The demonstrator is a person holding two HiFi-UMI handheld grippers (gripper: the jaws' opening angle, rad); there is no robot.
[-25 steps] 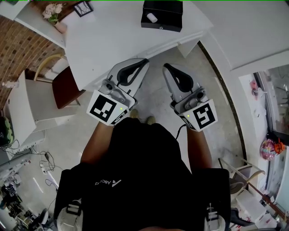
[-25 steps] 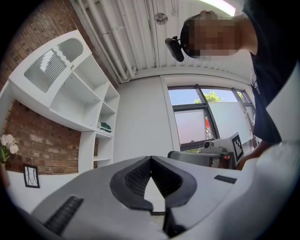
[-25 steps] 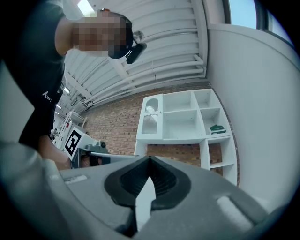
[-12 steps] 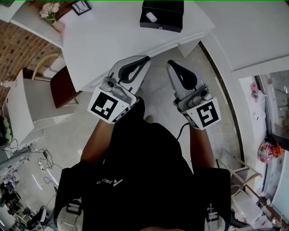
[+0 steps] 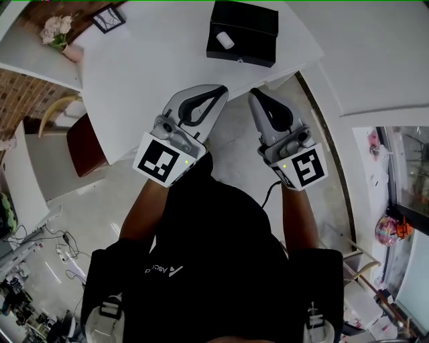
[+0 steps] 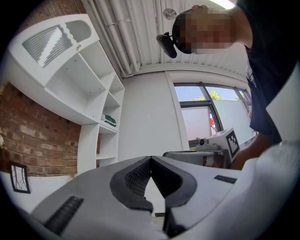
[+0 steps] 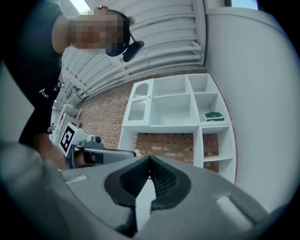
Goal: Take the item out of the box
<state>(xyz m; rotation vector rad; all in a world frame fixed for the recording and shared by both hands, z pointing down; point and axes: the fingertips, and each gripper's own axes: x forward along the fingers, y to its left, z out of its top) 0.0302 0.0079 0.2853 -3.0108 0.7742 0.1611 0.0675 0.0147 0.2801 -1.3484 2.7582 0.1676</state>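
A black open box [image 5: 242, 32] sits at the far edge of the white table [image 5: 154, 60], with a small white item [image 5: 225, 41] lying inside it. My left gripper [image 5: 218, 90] and right gripper [image 5: 255, 95] are held side by side in front of the person's chest, short of the table's near edge and well away from the box. Both are shut with nothing between their jaws. In the left gripper view the tips [image 6: 150, 158] meet, and in the right gripper view the tips [image 7: 149, 158] meet as well. Both point upward toward walls and shelving.
A small picture frame [image 5: 108, 18] and a pink flower vase [image 5: 60, 33] stand at the table's far left. A dark red chair [image 5: 79, 144] is tucked at the left. White wall shelves [image 7: 180, 112] show in both gripper views. Cables and gear lie on the floor at lower left.
The head view has shifted, so the table and box sit lower and nearer in frame. Both grippers have risen slightly toward the table edge and stay shut.
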